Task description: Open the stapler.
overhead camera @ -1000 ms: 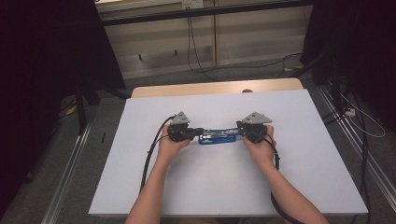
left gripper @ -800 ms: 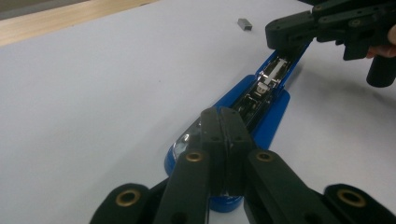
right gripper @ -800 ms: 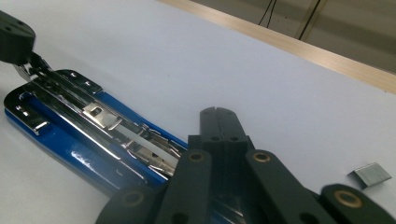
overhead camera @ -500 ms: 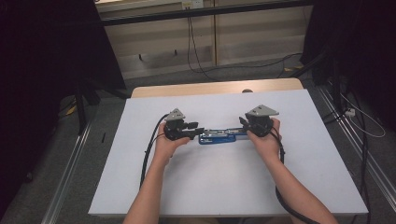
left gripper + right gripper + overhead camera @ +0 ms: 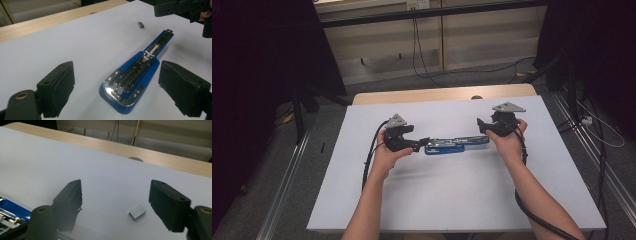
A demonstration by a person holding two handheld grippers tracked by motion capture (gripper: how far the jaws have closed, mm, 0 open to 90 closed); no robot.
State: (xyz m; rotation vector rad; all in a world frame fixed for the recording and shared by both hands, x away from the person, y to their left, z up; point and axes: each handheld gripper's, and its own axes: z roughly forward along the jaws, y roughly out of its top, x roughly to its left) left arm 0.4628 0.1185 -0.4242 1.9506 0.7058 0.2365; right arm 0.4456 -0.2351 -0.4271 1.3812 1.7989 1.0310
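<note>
A blue and chrome stapler (image 5: 454, 145) lies opened out flat on the white table (image 5: 437, 200). In the left gripper view its wide end (image 5: 125, 92) sits between the jaws of my left gripper (image 5: 117, 75), which have just been opening and do not touch it. My left gripper (image 5: 422, 142) is at the stapler's left end. My right gripper (image 5: 482, 125) hangs just above and beyond the right end, its jaws also just opened, with nothing between them. A small grey staple block (image 5: 137, 212) lies on the table below them, near the stapler's tip (image 5: 140, 24).
A wooden strip (image 5: 437, 95) runs along the table's far edge. Metal rails (image 5: 287, 190) flank the table, and cables (image 5: 422, 60) cross the floor behind it. Black cables trail from both grippers along the forearms. The near half of the table is bare.
Both grippers have opened and let go of the stapler's ends. The right gripper has drawn away to the right and slightly up. The left hand has stayed put.
</note>
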